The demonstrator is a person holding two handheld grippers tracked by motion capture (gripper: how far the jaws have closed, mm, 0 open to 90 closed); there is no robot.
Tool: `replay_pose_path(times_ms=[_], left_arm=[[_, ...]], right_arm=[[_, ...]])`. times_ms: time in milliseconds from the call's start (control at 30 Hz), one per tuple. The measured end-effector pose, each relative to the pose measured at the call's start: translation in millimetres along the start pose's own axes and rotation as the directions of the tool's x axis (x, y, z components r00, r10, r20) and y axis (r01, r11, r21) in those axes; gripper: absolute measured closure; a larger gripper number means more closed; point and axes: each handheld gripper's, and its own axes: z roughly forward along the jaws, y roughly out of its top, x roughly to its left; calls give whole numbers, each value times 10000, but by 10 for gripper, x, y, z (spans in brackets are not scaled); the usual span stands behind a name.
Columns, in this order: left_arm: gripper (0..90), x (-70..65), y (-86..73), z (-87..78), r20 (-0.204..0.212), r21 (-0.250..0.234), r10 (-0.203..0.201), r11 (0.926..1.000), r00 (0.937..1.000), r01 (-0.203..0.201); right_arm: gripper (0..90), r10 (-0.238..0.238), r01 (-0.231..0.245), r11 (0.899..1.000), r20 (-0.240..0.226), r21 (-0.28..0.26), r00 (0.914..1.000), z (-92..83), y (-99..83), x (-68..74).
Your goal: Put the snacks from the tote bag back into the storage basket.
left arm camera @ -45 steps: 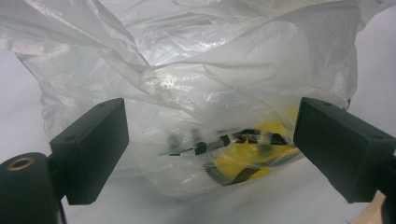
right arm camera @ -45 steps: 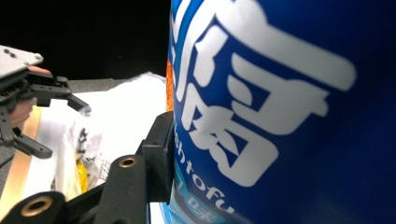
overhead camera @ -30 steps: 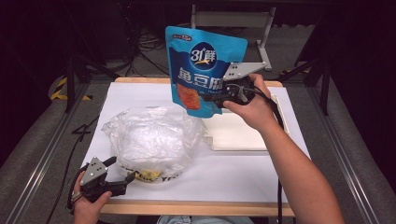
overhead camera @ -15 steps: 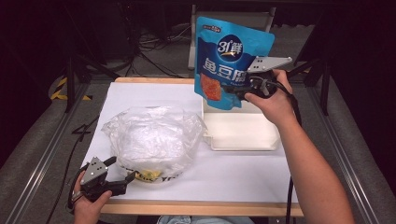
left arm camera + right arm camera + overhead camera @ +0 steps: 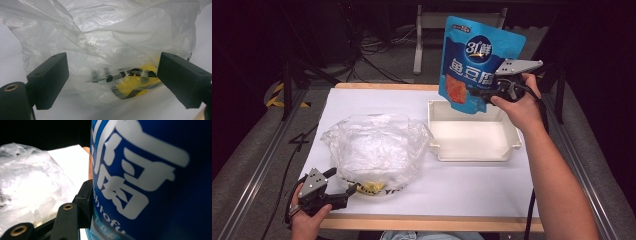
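Note:
A blue snack pouch (image 5: 477,62) with white lettering hangs upright above the far edge of a white tray (image 5: 512,142), with my right gripper (image 5: 479,94) shut on its lower right side. In the right gripper view the pouch (image 5: 150,180) is pressed against one black jaw. A crumpled clear plastic bag (image 5: 374,150) with a yellow item inside lies on the left half of the table. My left gripper (image 5: 343,192) stands open at the bag's near edge. In the left gripper view the bag (image 5: 107,50) sits just beyond the spread jaws, the yellow item (image 5: 135,86) between them.
White paper covers the wooden table (image 5: 462,192). Dark floor, cables and metal rails (image 5: 262,160) flank the table on both sides. A stand's legs (image 5: 419,45) rise behind the far edge.
My right gripper has carried the blue pouch rightward, from over the table's middle to above the white tray, uncovering the tray. The left gripper and the bag have stayed put.

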Motion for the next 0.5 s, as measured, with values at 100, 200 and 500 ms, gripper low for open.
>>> replay_pose_path(times_ms=[100,200,500], left_arm=[[113,-4,0,3,12,15,-7,10000,10000,7],[113,-5,0,4,6,57,12,10000,10000,-13],[113,0,-2,11,-12,53,7,10000,10000,-7]], right_arm=[[521,79,-79,10000,77,-4,9999,4,-90,-48],[521,142,-141,9999,124,-39,9998,39,-186,-67],[519,270,-272,9989,66,394,9996,226,-528,-63]])
